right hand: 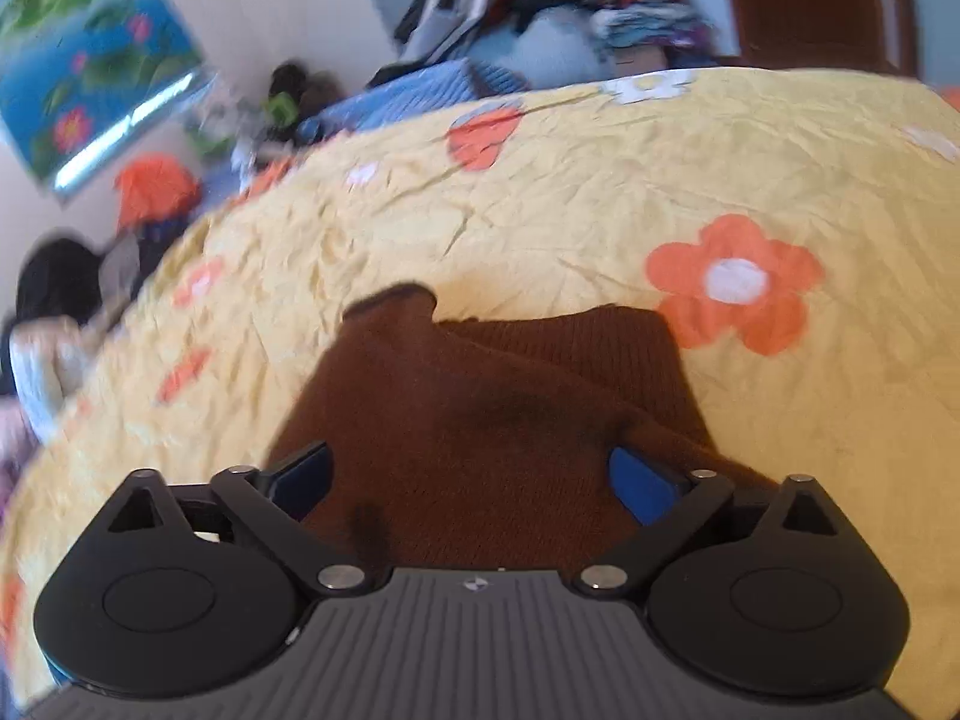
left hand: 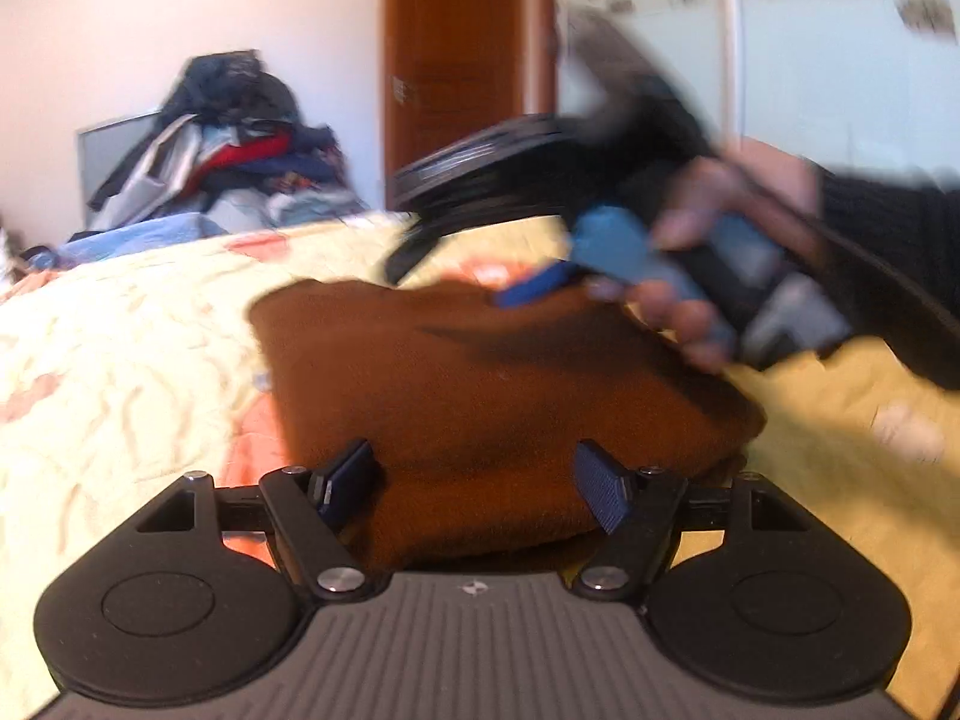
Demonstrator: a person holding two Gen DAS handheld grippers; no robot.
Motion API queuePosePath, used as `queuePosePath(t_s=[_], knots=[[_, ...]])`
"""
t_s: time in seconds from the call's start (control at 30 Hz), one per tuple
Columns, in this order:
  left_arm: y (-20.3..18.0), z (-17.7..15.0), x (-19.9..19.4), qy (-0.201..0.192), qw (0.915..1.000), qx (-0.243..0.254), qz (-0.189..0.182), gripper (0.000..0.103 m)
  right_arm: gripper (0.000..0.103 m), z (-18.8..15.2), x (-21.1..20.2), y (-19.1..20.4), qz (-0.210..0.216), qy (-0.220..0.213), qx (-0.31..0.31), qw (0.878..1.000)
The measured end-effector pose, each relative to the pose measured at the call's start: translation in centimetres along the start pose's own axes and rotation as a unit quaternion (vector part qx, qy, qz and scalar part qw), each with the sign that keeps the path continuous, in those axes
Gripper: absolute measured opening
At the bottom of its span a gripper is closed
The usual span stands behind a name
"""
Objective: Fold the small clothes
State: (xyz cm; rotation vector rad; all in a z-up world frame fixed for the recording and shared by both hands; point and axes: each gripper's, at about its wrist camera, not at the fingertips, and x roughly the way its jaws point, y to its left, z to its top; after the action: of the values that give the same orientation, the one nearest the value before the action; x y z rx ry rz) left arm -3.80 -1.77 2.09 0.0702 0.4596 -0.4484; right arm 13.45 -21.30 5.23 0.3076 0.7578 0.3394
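Your brown knitted garment point(left hand: 480, 372) lies folded into a compact block on the yellow flowered bedspread point(left hand: 138, 324), filling the centre of both wrist views. In the left wrist view your left gripper point(left hand: 474, 483) stands released, blue pads point(left hand: 603, 489) spread on either side of the near edge of the knit, with no cloth pinched between them. Your right gripper point(right hand: 474, 480) is likewise spread wide over the garment in its own view; the pads straddle the fabric rather than clamp it. It shows again at the right of the left wrist view, held in your hand point(left hand: 738, 228) just above the far side of the fold.

Watch these risks:

- The fold looks loose. At the top of the right wrist view one corner point(right hand: 396, 300) pokes up past the ribbed edge, so the layers are not square; a nudge from either claw could slide the top layer off.
- Both views are smeared, which suggests quick motion. Closing now could catch only the upper layer and peel the fold open.
- The bedspread is wrinkled and soft. A low pad may pinch it together with the knit.
- The two tools are close; crossing them over the fold could knock them together.
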Motion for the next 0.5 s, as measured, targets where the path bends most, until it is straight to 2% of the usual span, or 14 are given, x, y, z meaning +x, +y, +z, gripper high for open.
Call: queuePosePath(t_s=[0.03, 0.07, 0.13, 0.23, 0.37, 0.43, 0.47, 0.5], knots=[[1.0, 0.0, -1.2, -0.005, 0.9994, -0.034, -0.009, 0.075, 0.103, -1.1, -2.3, -0.7, 0.022, -0.022, 0.023, 0.999], [2.1, -0.1, -2.1, -0.007, 0.9974, -0.07, -0.017, 0.081, 0.103, -1.9, -4.8, -1.6, 0.048, -0.046, 0.038, 0.997], [4.7, -0.4, -2.7, 0.01, 0.9896, -0.141, -0.024, 0.085, 0.103, -3.7, -8.5, -3.4, 0.072, -0.07, 0.066, 0.993], [8.5, -0.8, -1.6, 0.053, 0.9666, -0.248, -0.04, 0.084, 0.103, -6.6, -11.5, -6.8, 0.062, -0.05, 0.124, 0.989], [10.7, -0.6, 0.9, 0.085, 0.9329, -0.335, -0.102, 0.084, 0.103, -9.2, -10.7, -9.1, 0.046, -0.007, 0.176, 0.983], [11.1, -0.8, 2.6, 0.105, 0.9186, -0.359, -0.127, 0.082, 0.102, -10.3, -8.9, -9.0, 0.089, 0.02, 0.188, 0.978], [11.1, -0.7, 3.1, 0.103, 0.9159, -0.364, -0.133, 0.08, 0.102, -10.4, -8.0, -8.7, 0.111, 0.03, 0.193, 0.974], [11.2, -0.5, 3.7, 0.111, 0.911, -0.373, -0.135, 0.068, 0.1, -10.5, -7.3, -8.4, 0.13, 0.034, 0.198, 0.971]])
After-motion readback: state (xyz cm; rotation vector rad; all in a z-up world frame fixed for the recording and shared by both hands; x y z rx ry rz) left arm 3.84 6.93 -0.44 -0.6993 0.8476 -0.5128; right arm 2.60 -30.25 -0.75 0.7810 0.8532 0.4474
